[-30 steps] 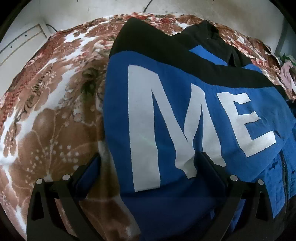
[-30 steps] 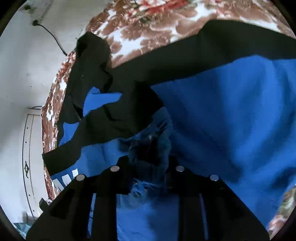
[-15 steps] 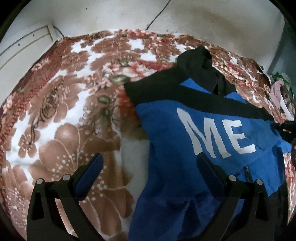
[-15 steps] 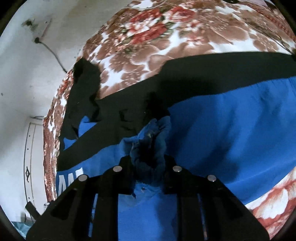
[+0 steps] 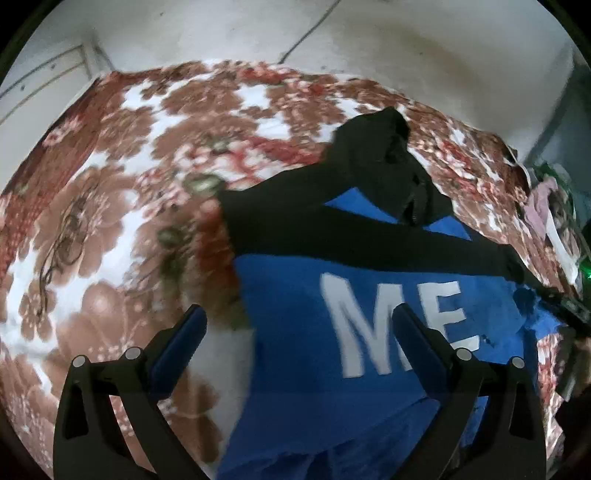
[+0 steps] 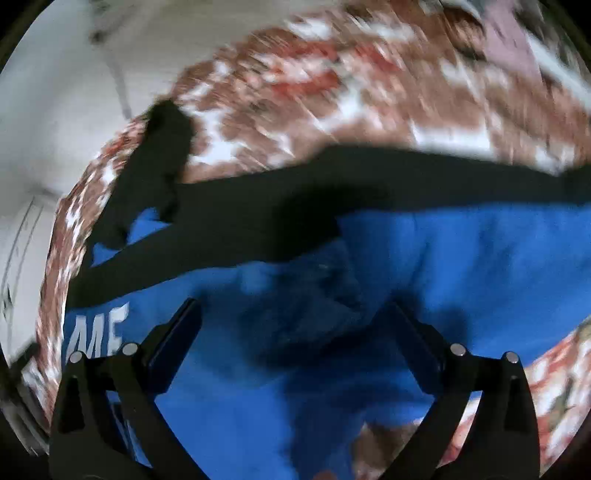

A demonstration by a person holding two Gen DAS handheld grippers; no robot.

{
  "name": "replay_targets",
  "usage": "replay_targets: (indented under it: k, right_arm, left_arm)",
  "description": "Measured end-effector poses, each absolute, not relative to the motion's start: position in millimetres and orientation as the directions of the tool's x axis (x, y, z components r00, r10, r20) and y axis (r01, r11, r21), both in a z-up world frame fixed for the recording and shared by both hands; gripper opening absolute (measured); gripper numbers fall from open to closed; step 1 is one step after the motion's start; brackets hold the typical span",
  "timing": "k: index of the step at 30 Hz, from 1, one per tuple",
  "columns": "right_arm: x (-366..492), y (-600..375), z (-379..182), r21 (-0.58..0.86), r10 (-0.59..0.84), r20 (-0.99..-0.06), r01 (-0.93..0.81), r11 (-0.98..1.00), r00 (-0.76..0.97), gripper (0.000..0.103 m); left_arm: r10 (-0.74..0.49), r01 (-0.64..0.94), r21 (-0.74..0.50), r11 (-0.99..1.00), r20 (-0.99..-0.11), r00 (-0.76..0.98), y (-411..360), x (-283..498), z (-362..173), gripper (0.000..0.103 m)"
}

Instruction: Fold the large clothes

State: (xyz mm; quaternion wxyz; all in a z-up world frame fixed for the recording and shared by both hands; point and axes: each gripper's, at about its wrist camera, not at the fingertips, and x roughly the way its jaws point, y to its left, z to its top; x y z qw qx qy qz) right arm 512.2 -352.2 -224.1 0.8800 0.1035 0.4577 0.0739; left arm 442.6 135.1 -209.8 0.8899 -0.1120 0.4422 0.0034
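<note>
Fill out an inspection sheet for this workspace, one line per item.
Surface: floral blanket, brown, red and white.
Job's things: blue and black jacket with white letters, lying on the blanket, partly folded.
Clutter: pink and white cloth at the far edge.
Grippers: left gripper open, holding nothing; right gripper opening, pads clear of the fabric.
Cables: one cable down the wall.
Surroundings: white wall.

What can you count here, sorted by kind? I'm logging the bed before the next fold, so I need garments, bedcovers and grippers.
Garments: 1, the blue and black jacket with white letters, lying on the bedcover.
Bedcovers: 1, the brown, red and white floral blanket.
Grippers: 2, the left gripper open and empty, the right gripper opening, pads off the fabric.
Total: 4

A blurred pile at the bed's far edge stays uncounted.
</note>
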Motion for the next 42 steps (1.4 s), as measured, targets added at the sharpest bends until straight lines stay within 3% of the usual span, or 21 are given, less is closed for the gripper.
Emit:
replay_targets:
  k: [6, 12, 17, 20, 27, 30, 32, 37, 42]
  right_arm:
    - [476, -256, -198, -0.108, 0.069, -0.752, -0.226, 0.968, 0.655, 0.098]
    - [511, -236, -265, -0.206, -0.086, -0.828, -0.159, 0.966, 0.555, 0.098]
    - [515, -253, -293, -0.18, -0.079, -0.85, -0.146, 0.973, 0.521, 0.098]
    - [511, -258, -291, -0.16, -0.064, -0.845, -0.137, 0.978, 0.531, 0.098]
    - [471, -325, -228, 0.033, 0.055, -0.783, -0.048, 0.998, 0.619, 0.098]
    - [458, -399, -210, 0.064, 0.005, -0.779, 0.072, 0.995, 0.627, 0.098]
    - [448, -467, -205, 0.127, -0.032, -0.784, 0.212, 0.969, 0.62, 0.098]
    - [425, -622, -205, 0.285, -0.054, -0.807, 0.468, 0.837, 0.588, 0.098]
    - [412, -739, -213, 0.412, -0.022, -0.797, 0.569, 0.711, 0.604, 0.099]
  left_arm:
    - [-0.038, -0.014, -0.057, 0.998, -0.813, 0.582, 87, 451, -223, 0.098]
    - [0.055, 0.038, 0.083, 0.996, -0.878, 0.475, 64, 465, -263, 0.098]
    - [0.128, 0.005, 0.144, 0.99, -0.89, 0.438, 82, 465, -293, 0.099]
    - [0.049, -0.084, 0.017, 0.996, -0.918, 0.394, 107, 467, -302, 0.099]
    - [0.111, -0.064, 0.091, 0.994, -0.852, 0.512, 88, 447, -246, 0.098]
    - [0.072, -0.019, 0.074, 0.997, -0.818, 0.57, 59, 442, -216, 0.098]
    - [-0.009, 0.011, -0.003, 1.0, -0.811, 0.585, 36, 446, -201, 0.098]
    - [-0.111, -0.023, -0.145, 0.989, -0.84, 0.531, -10, 465, -221, 0.098]
    - [-0.068, -0.085, -0.13, 0.988, -0.855, 0.514, -61, 473, -243, 0.098]
